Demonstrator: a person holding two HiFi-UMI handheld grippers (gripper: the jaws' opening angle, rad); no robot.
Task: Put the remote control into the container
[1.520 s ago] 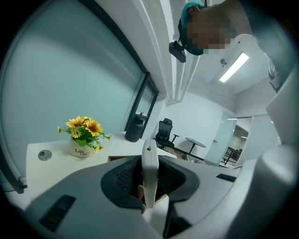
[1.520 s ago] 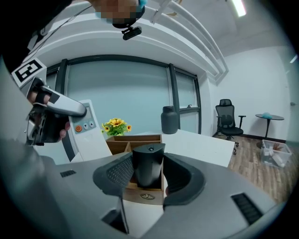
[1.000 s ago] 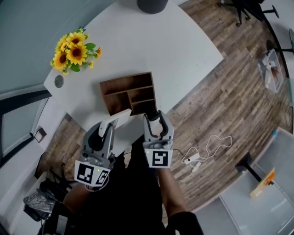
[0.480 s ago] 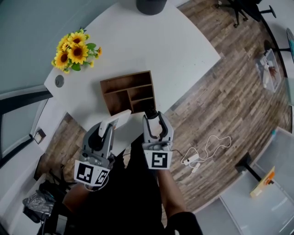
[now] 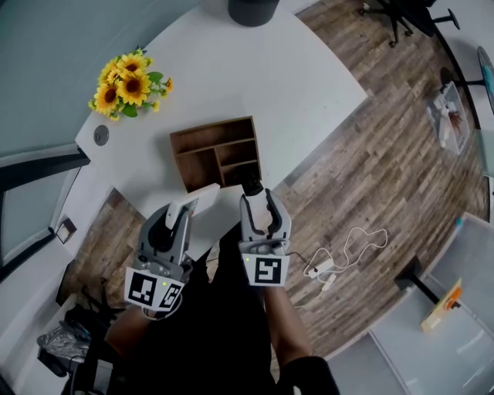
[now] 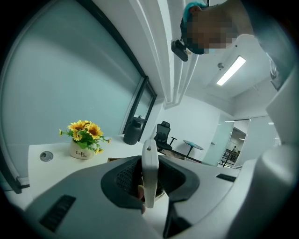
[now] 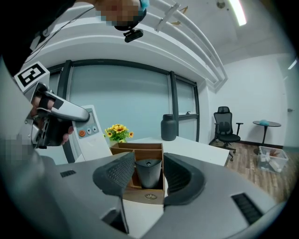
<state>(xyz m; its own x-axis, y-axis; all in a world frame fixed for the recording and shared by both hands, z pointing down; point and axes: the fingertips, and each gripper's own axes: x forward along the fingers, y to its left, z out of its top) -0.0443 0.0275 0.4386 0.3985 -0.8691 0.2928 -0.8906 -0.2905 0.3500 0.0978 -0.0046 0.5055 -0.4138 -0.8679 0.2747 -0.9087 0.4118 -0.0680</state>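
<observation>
A white remote control [image 5: 197,199] with an orange button [image 7: 82,133] sticks out of my left gripper [image 5: 184,217], which is shut on it; the left gripper view shows it edge-on [image 6: 149,163] between the jaws. My right gripper [image 5: 253,197] is shut on a dark grey remote [image 5: 252,187], seen end-on [image 7: 148,172] between its jaws. The wooden container [image 5: 216,152] with several compartments stands on the white table [image 5: 293,85] just beyond both grippers; the dark remote's tip is in front of its near edge [image 7: 140,195].
Sunflowers in a white pot [image 5: 127,83] stand at the table's far left, near a round grommet [image 5: 101,136]. A dark cylinder [image 5: 253,9] sits at the far edge. On the wooden floor to the right are a white cable [image 5: 340,258] and an office chair [image 5: 409,15].
Both grippers keep their hold on the remotes and have barely moved. The head view has shifted slightly, so the container sits a little higher in the frame.
</observation>
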